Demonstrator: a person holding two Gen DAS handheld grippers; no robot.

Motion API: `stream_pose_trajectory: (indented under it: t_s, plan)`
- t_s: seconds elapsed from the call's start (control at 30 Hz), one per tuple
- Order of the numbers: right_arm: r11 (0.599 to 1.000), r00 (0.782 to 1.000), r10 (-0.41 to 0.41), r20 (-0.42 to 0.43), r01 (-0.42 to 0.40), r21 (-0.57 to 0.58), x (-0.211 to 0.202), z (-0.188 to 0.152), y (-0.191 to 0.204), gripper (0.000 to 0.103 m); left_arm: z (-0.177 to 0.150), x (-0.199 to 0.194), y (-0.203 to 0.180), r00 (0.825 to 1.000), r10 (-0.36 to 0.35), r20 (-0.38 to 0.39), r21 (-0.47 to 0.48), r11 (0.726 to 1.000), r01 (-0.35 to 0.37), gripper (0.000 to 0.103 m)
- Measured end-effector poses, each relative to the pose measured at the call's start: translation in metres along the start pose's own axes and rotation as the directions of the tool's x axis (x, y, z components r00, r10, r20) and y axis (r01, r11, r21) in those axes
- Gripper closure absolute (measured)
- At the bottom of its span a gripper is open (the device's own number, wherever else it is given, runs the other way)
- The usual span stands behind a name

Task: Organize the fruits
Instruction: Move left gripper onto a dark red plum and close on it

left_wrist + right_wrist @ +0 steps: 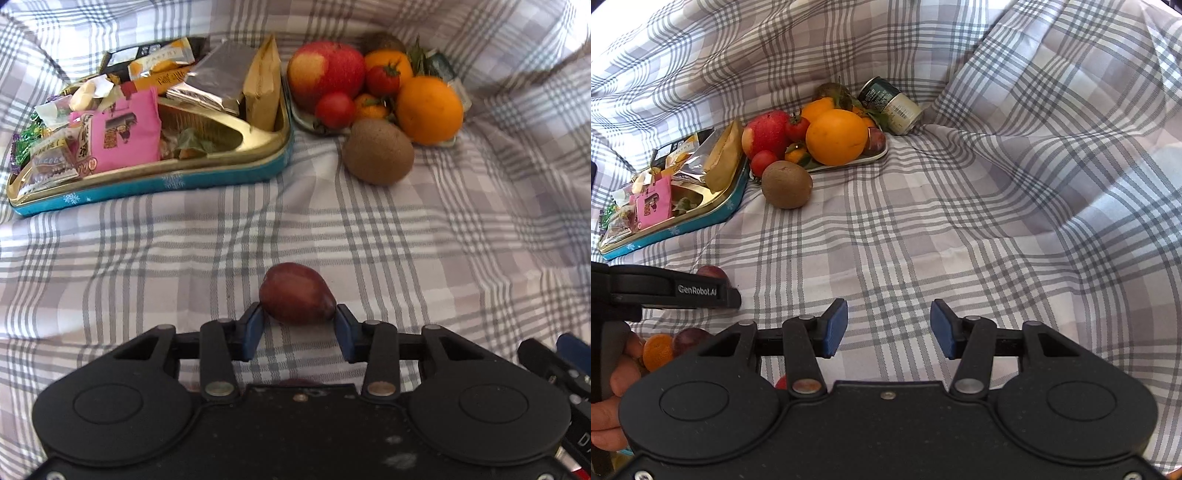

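We have a dark red plum (297, 293) low in the centre of the left wrist view, on the checked cloth (332, 229), pinched between the left gripper's (300, 316) blue fingers (254, 325). The fruit plate (875, 157) at upper centre already holds an apple (325, 72), oranges (430, 110) and tomatoes (335, 109); a kiwi (378, 151) lies just beside it. The right gripper (888, 329) hangs over bare cloth, fingers apart and empty. More fruit (657, 350) shows at lower left of its view, so we judge several pieces remain.
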State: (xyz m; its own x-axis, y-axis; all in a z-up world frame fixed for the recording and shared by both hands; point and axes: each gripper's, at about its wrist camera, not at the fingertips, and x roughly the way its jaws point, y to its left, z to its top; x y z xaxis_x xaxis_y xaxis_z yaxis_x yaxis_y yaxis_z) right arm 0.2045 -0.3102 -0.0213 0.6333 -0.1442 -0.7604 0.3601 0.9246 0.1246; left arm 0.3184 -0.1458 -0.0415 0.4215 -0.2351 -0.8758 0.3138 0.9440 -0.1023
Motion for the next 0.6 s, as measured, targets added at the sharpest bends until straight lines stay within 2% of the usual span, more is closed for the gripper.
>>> stream_pose_trajectory:
  t_s: [0.03,0.07,0.1,0.13,0.3,0.33,0.37,0.4,0.47,0.6]
  plan:
    - [1.000,1.000,0.000,0.000,0.000,-0.002,0.000,0.000,0.001,0.046,0.001,-0.001,0.003,1.000,-0.009,0.000,-0.011,1.000,0.009,0.065]
    - [1.000,1.000,0.000,0.000,0.000,-0.004,0.000,0.001,0.002,0.046,0.002,-0.001,0.006,1.000,-0.018,-0.001,-0.021,1.000,0.018,0.072]
    - [1.000,1.000,-0.001,0.001,0.001,-0.007,-0.001,0.001,0.004,0.046,0.004,-0.002,0.009,1.000,-0.023,-0.006,-0.030,0.999,0.023,0.089]
    - [1.000,1.000,-0.001,0.001,0.001,-0.011,-0.001,0.001,0.005,0.046,0.005,-0.003,0.013,1.000,-0.020,-0.012,-0.038,0.999,0.019,0.097]
    - [1.000,1.000,0.000,0.000,0.000,-0.028,0.000,0.003,0.012,0.046,0.012,-0.007,0.034,0.998,0.065,-0.013,-0.050,0.997,-0.065,0.095]
    - [1.000,1.000,0.003,-0.001,-0.003,-0.031,0.001,0.003,0.013,0.046,0.012,-0.008,0.038,0.997,0.078,-0.012,-0.051,0.996,-0.078,0.094]
    - [0.999,1.000,0.005,-0.003,-0.005,-0.034,0.001,0.004,0.015,0.046,0.013,-0.009,0.041,0.996,0.086,-0.008,-0.050,0.995,-0.086,0.086]
    - [0.999,1.000,0.006,-0.004,-0.007,-0.037,0.001,0.004,0.016,0.046,0.014,-0.011,0.043,0.996,0.089,-0.003,-0.048,0.995,-0.089,0.070]
    - [0.999,1.000,0.008,-0.005,-0.008,-0.042,0.001,0.005,0.019,0.046,0.014,-0.017,0.047,0.997,0.079,0.016,-0.045,0.996,-0.078,0.049]
    - [0.999,1.000,0.012,-0.004,-0.012,-0.048,0.001,0.005,0.022,0.046,0.014,-0.034,0.049,0.998,0.035,0.052,-0.025,0.999,-0.034,0.046]
